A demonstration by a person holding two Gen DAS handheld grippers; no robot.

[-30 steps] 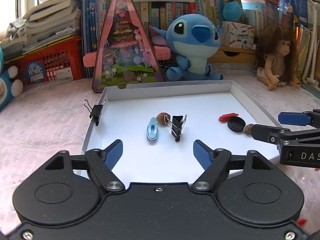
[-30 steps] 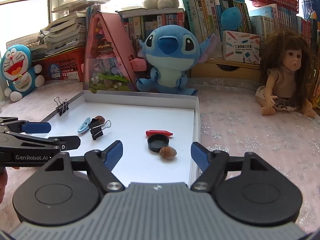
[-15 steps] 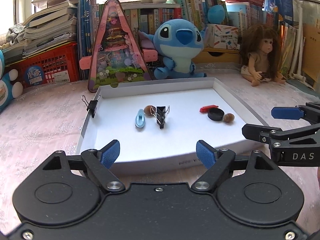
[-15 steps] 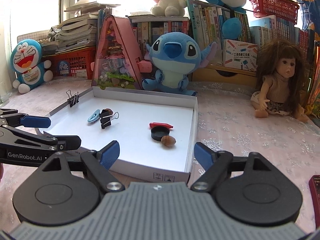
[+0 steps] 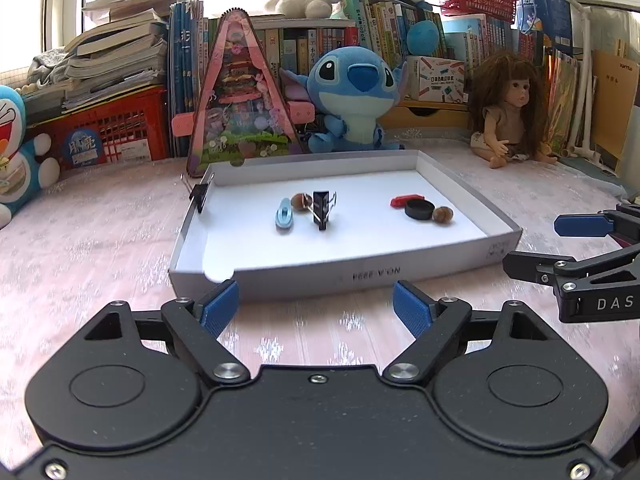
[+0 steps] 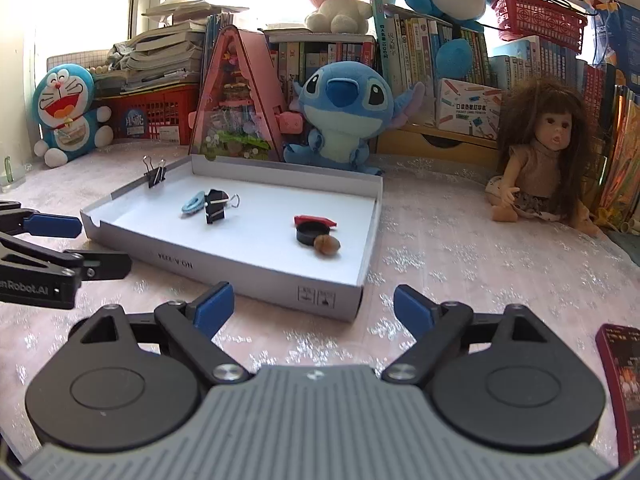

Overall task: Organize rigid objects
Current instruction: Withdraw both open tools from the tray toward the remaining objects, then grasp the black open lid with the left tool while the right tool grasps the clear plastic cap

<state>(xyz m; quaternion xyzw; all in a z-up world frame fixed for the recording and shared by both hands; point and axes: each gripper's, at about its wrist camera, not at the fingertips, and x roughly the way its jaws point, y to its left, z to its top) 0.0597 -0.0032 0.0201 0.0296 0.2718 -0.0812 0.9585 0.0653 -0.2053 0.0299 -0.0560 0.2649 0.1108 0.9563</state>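
Left wrist view: tray point(image 5: 360, 276) just ahead of empty, wide-open left gripper point(image 5: 316, 308).

The tray point(image 5: 360, 276) looked like matt grey cardboard; the binder clip point(image 5: 321, 209) glossy black metal; the worktop point(image 5: 100, 248) wore rough, glittery pink cloth.

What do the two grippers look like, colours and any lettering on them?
The left gripper has a black body with round bosses, black linkage fingers with silver pivot screws, and blue ribbed pads; white lettering runs along its side. The right gripper has the same black fingers and blue pads, but a grey ribbed housing; white letters "DAS" show on its side.
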